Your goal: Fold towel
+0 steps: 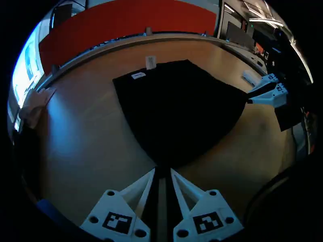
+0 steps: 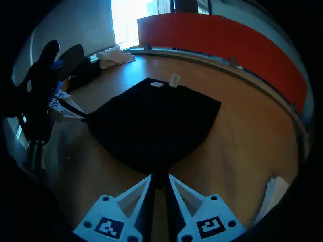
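On smooth wooden table [image 1: 80, 133], matte black towel [image 1: 177, 109]

Each camera rides just behind its own fingers, close above the desk [image 1: 89, 133], looking forward along them. The left gripper view's fingers [image 1: 139, 188] aim across the towel [image 1: 177, 113] toward a red partition [image 1: 121, 24], with the right gripper [image 1: 248, 99] off to their right. The right gripper view faces likewise, with the left gripper [image 2: 85, 117] left of its fingers. Both views share the towel, desk and partition.

Bare tabletop [image 2: 250, 133] around towel [image 2: 153, 121], red partition [image 2: 226, 40] along far edge, cloth heap [image 2: 115, 58] at corner
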The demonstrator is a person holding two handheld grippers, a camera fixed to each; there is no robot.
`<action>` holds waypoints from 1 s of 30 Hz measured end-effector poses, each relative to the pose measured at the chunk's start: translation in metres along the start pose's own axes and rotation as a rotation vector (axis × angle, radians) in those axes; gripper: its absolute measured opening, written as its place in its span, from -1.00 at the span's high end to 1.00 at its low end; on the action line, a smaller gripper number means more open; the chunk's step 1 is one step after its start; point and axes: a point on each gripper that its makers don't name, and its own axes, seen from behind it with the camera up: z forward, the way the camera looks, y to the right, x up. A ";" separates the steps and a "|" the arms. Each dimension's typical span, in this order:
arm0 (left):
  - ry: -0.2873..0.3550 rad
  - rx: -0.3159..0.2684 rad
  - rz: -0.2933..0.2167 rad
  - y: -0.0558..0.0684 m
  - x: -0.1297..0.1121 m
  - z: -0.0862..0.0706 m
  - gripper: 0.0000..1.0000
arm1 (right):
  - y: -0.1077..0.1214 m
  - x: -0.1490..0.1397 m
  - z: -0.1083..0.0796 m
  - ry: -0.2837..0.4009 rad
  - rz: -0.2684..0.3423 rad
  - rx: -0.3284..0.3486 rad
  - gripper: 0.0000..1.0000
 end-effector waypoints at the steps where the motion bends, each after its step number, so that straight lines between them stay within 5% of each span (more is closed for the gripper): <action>1: -0.001 -0.001 -0.001 0.001 0.000 0.000 0.81 | -0.001 0.001 0.000 0.001 -0.002 0.001 0.70; 16: 0.032 0.006 -0.053 0.000 0.017 -0.025 0.82 | -0.008 0.027 -0.017 0.053 -0.024 0.011 0.75; 30: 0.071 0.020 -0.089 0.003 0.045 -0.068 0.82 | -0.012 0.077 -0.056 0.144 -0.029 0.018 0.76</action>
